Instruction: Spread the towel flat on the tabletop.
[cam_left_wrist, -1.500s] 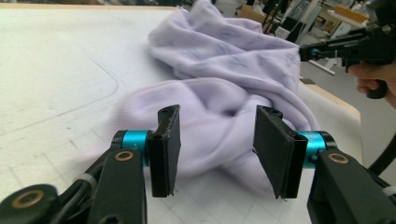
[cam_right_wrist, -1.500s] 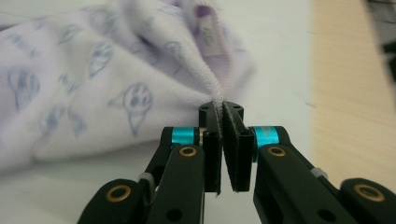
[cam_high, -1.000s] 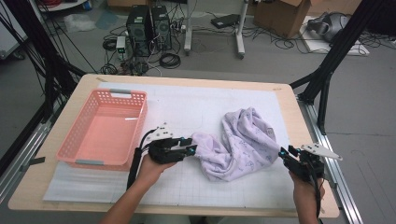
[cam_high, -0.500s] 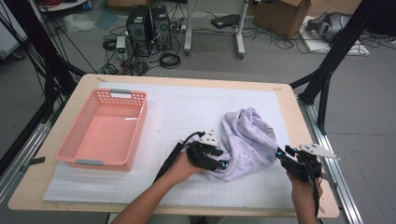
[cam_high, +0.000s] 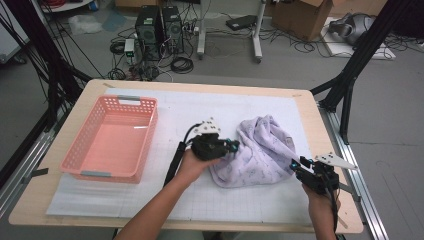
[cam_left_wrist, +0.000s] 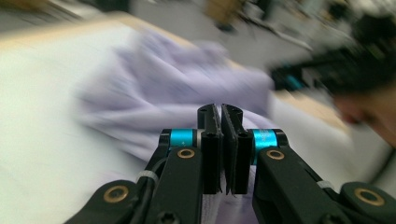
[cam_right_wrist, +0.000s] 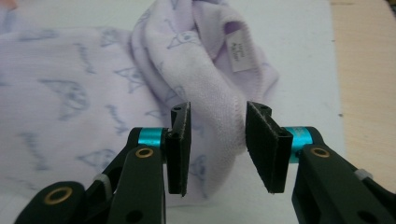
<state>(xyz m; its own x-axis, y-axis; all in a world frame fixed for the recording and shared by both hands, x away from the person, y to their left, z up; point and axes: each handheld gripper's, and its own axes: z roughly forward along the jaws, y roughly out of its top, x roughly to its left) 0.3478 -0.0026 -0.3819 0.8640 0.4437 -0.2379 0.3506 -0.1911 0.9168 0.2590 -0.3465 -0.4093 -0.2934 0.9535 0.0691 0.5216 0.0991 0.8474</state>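
A lavender printed cloth (cam_high: 260, 150) lies bunched on the white grid mat (cam_high: 165, 195). My left gripper (cam_high: 232, 145) is at its left edge. Its jaws have just been closing, and in the left gripper view (cam_left_wrist: 220, 112) the pads meet on a thin bit of the cloth (cam_left_wrist: 163, 88), which hangs below them. My right gripper (cam_high: 299, 163) sits at the cloth's lower right corner. In the right gripper view (cam_right_wrist: 217, 116) a thick rolled fold of the cloth (cam_right_wrist: 70, 93) fills the gap between the pads. A white label (cam_right_wrist: 238, 49) shows just beyond.
A pink plastic basket (cam_high: 82, 172) stands on the left of the mat. The wooden table (cam_high: 320, 130) ends close to the right of my right gripper. Black frame legs, cables and computers stand on the floor beyond the far edge.
My left hand has moved right and slightly up along the cloth. The cloth's left tail is now bunched up toward the right. The left jaws have come together. The right hand stays put.
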